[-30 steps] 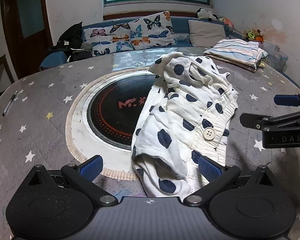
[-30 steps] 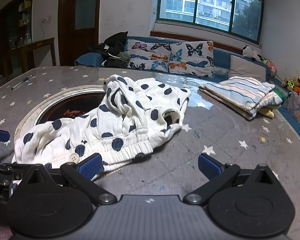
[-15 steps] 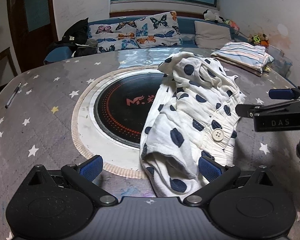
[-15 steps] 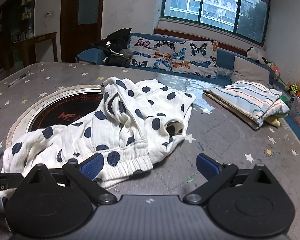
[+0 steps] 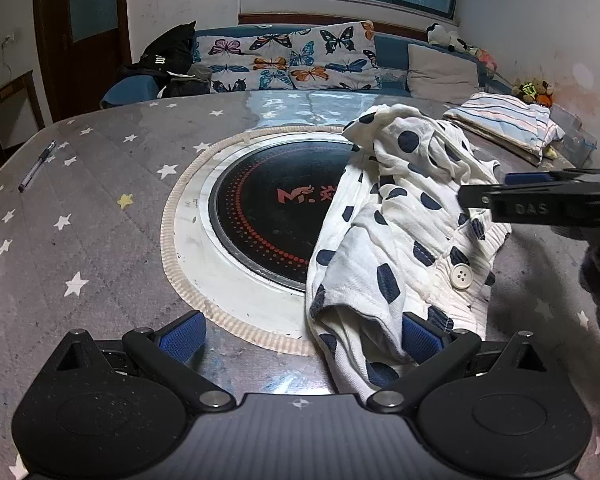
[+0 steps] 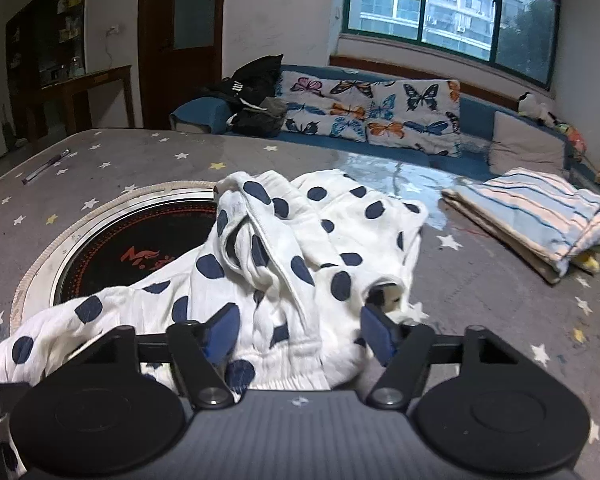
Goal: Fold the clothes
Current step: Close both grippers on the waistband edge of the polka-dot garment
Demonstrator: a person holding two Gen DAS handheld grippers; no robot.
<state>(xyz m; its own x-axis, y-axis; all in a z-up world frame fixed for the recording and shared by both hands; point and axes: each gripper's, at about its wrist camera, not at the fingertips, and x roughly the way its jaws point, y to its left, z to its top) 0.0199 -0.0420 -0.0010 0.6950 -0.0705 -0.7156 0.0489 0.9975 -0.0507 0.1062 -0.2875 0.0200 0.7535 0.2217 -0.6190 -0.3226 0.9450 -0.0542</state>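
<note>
Right wrist: claw [image 6: 300, 330] closing around garment hem [image 6: 296, 350].

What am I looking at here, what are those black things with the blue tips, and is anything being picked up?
Those are two hand-held grippers, one in each of a person's hands, each carrying a wide-angle camera that looks out along its two blue-tipped fingers. One picture is from the left gripper, the other from the right gripper.

On the star-patterned table lies a crumpled white polka-dot garment, partly over a round black cooktop. A folded striped cloth and a pen lie farther off.

The left gripper is open, holding nothing. The right gripper's fingers are closing with the garment's edge between them; nothing is lifted yet.
</note>
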